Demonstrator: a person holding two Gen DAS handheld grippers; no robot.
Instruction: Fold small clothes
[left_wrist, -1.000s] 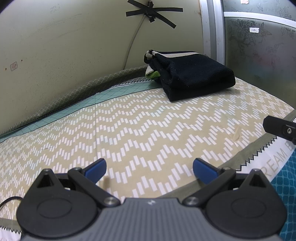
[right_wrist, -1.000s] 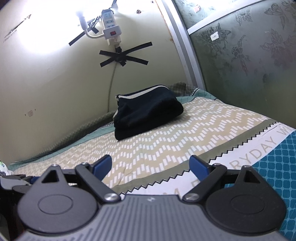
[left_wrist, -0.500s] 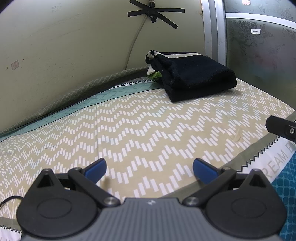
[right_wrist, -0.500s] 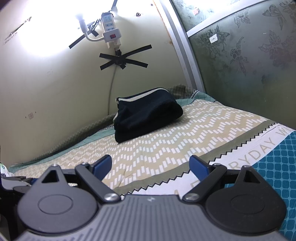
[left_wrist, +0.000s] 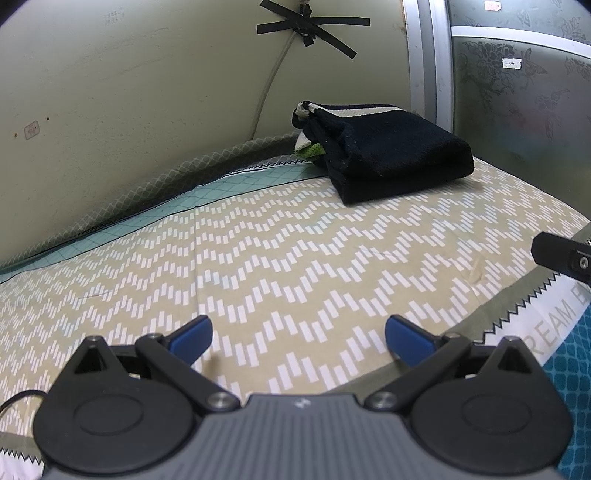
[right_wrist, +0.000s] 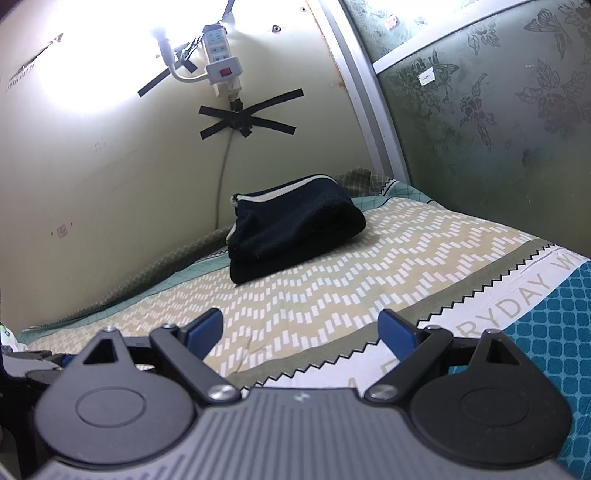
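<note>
A folded black garment with a cream stripe (left_wrist: 384, 155) (right_wrist: 295, 229) lies at the far side of the bed by the wall, on top of a green and white piece (left_wrist: 312, 147). My left gripper (left_wrist: 297, 338) is open over the zigzag sheet (left_wrist: 258, 258), with nothing between its blue pads. My right gripper (right_wrist: 301, 332) is open too, well short of the garment, and its black tip (left_wrist: 561, 254) shows at the right edge of the left wrist view.
The beige wall (left_wrist: 129, 92) runs behind the bed, with a taped cable (left_wrist: 306, 29) and a power strip (right_wrist: 221, 62). A patterned glass panel (right_wrist: 498, 129) closes the right side. The sheet turns teal (right_wrist: 554, 332) near the front.
</note>
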